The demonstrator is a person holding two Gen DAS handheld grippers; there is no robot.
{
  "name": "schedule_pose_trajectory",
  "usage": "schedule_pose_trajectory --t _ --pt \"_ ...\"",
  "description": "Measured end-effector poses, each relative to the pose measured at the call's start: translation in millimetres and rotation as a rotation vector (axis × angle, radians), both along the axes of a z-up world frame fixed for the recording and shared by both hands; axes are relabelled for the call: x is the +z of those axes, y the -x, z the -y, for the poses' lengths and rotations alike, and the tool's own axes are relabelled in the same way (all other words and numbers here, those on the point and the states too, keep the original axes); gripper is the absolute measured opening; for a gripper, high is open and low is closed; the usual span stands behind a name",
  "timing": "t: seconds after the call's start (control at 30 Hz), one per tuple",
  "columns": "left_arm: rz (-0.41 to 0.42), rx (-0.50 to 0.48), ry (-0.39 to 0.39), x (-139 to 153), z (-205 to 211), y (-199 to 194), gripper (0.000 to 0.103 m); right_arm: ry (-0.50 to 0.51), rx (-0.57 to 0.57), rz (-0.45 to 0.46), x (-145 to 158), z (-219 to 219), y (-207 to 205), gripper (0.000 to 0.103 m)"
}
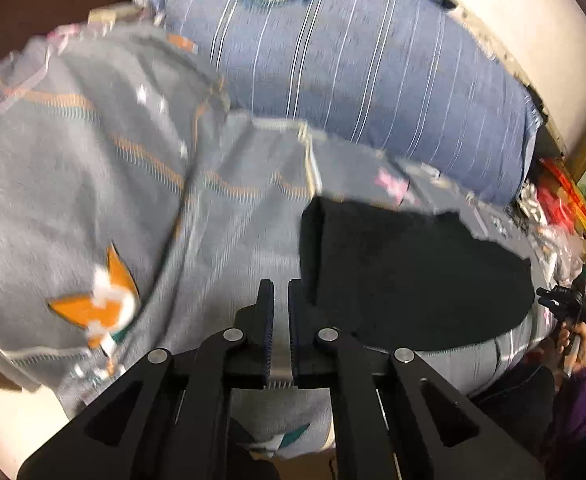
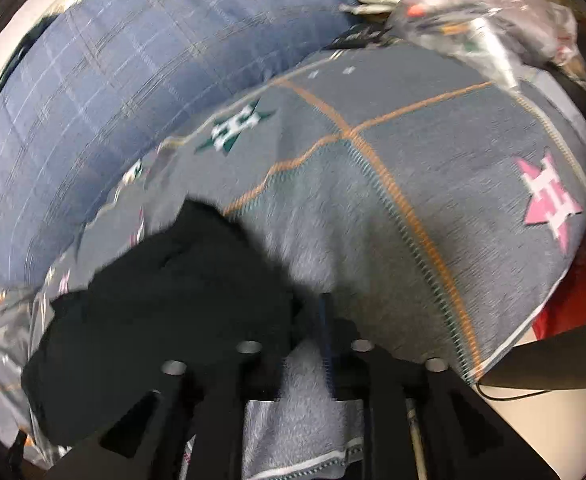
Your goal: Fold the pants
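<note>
Black pants (image 1: 413,272) lie folded in a compact pile on the grey patterned bedspread (image 1: 93,168). My left gripper (image 1: 281,292) hovers just left of the pile's near corner; its jaws stand a small gap apart and hold nothing. In the right wrist view the pants (image 2: 153,300) lie at the lower left. My right gripper (image 2: 313,312) is beside their right edge, with its left finger lost against the black cloth. The view is blurred, so I cannot tell if it grips anything.
A big blue striped pillow (image 1: 353,60) lies behind the pants, also in the right wrist view (image 2: 113,80). Plastic bags and red clutter (image 2: 473,12) sit at the bed's far end. A hand with the other gripper (image 1: 569,312) shows at the right.
</note>
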State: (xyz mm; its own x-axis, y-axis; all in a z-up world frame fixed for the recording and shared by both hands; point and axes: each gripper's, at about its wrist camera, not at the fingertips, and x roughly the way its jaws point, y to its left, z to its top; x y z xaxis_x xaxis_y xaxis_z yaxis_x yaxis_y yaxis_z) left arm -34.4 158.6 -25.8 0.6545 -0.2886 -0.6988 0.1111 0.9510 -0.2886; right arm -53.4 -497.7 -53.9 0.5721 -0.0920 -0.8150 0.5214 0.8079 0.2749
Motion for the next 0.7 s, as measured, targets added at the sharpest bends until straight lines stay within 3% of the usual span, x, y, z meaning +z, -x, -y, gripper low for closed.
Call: schedule_pose_trajectory --t 0.03,0.13,0.2,0.27,0.37,0.43,0.47,0.57,0.7 --pt "0.019 -0.018 0.001 4.5 5.5 -0.3 0.005 0.011 -0.005 0.028 6.1 -1.1 0.8 0.046" --pt "0.018 -0.105 0.026 2.7 35.2 -8.8 0.022 0.018 0.066 0.094 23.0 -22.5 -7.9 0.047" --pt "-0.003 -0.16 0.032 -6.1 61.1 -14.6 0.049 0.015 0.146 0.099 23.3 -44.4 -23.1 0.047" --pt "-0.011 -0.208 0.018 -16.6 88.1 -17.1 0.052 0.012 0.203 0.087 17.1 -66.6 -34.6 0.047" --pt "-0.038 -0.276 -0.074 -35.7 123.2 -22.6 0.054 0.01 0.26 0.01 -7.9 -101.9 -51.7 0.047" --pt "-0.1 -0.285 -0.134 -53.3 129.6 -25.9 0.059 0.044 0.278 -0.101 -31.1 -114.7 -59.8 0.048" --pt "-0.159 -0.294 -0.155 -65.2 129.1 -27.7 0.059 0.129 0.296 -0.088 -31.9 -124.5 -58.1 0.048" --pt "-0.139 -0.303 -0.127 -58.6 120.1 -20.7 0.059 0.168 0.332 -0.137 -28.3 -132.1 -58.9 0.049" --pt "-0.089 -0.288 -0.101 -38.2 116.5 -17.1 0.059 -0.012 0.255 0.036 -11.6 -104.0 -35.0 0.049"
